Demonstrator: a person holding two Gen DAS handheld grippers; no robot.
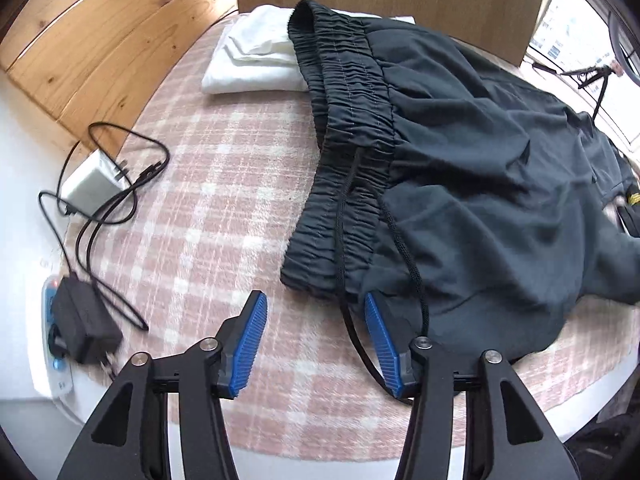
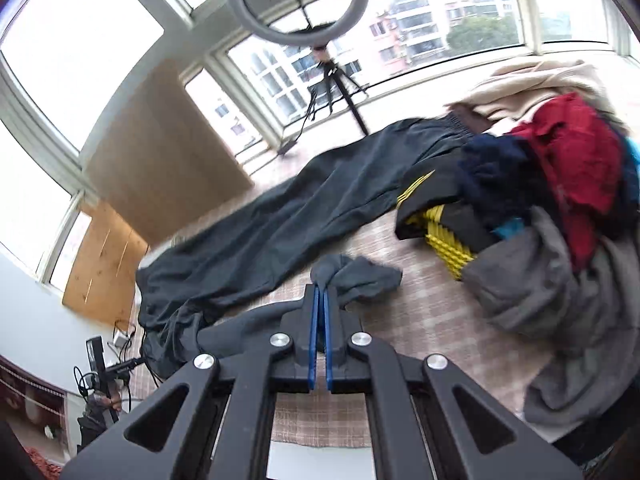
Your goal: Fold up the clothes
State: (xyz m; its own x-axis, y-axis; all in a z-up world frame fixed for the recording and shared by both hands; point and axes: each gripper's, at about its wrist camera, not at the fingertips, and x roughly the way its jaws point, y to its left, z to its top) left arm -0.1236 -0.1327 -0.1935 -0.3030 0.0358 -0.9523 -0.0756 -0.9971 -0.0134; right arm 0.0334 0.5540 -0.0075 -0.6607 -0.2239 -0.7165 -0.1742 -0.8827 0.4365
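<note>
On the pink checked blanket (image 1: 208,184) that covers the table, the dark trousers (image 1: 460,168) lie spread out, with the elastic waistband (image 1: 352,128) running from 12 o'clock down toward 6 o'clock in the left wrist view. The left tool (image 1: 316,320) is spread wide and holds nothing; it stands just in front of the near corner of the waistband, and one blue finger lies beside the loose drawstring (image 1: 344,216). The right tool (image 2: 319,292) is pressed together on a bunch of dark cloth, which seems to be the end of one trouser leg (image 2: 352,276), at the centre of the right wrist view.

The risks, as I judge them: the left tool may catch only the drawstring and not the waistband, so the cord would pull out while the cloth stays flat. At 9 o'clock in the left view the white charger (image 1: 94,182) and its black cable (image 1: 120,208) lie close on the blanket; dragging the trousers could sweep them. At 3 o'clock in the right view the pile of clothes (image 2: 560,200) rests against the trousers, so lifting the leg could pull the pile over. The folded white cloth (image 1: 256,56) near 12 o'clock touches the waistband and could be disturbed too.
</note>
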